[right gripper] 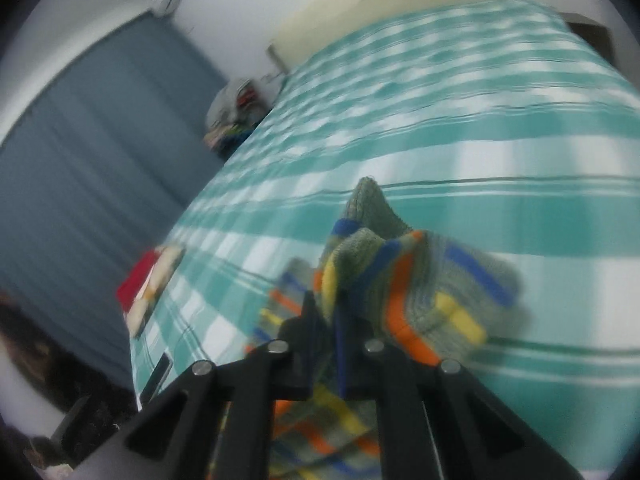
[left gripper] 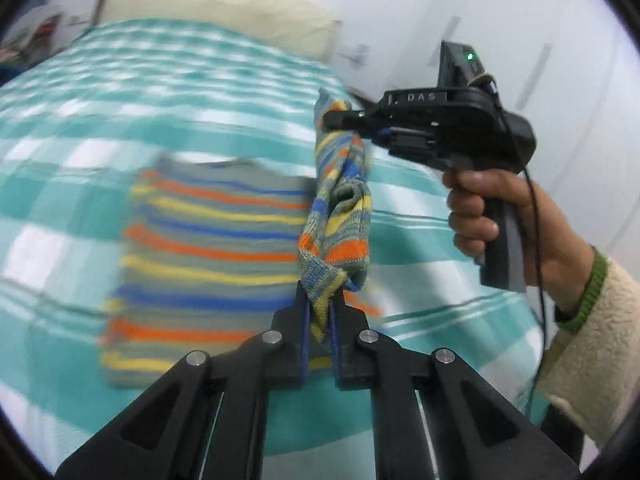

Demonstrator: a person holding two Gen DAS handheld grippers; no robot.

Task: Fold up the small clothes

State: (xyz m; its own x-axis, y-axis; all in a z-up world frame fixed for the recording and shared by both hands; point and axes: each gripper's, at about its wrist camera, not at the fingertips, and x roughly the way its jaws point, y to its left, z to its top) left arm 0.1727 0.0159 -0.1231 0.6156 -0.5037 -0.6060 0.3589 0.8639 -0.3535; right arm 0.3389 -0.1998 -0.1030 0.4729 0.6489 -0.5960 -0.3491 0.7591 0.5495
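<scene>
A small striped knit sweater (left gripper: 216,248), grey with orange, yellow and blue bands, lies on the teal checked bedspread (left gripper: 120,100). Its right edge is lifted into a bunched vertical strip (left gripper: 340,200). My left gripper (left gripper: 320,300) is shut on the lower end of that strip. My right gripper (left gripper: 340,118) is shut on the upper end, seen from the side with the hand on its handle. In the right wrist view, the right gripper (right gripper: 326,300) is shut on a raised fold of the sweater (right gripper: 400,272), with the rest hanging below.
A cream headboard (left gripper: 224,8) stands at the bed's far end by a white wall. A red and cream folded item (right gripper: 152,288) lies at the bed's left edge. Blue curtains (right gripper: 88,160) and a pile of clothes (right gripper: 236,112) are beside the bed.
</scene>
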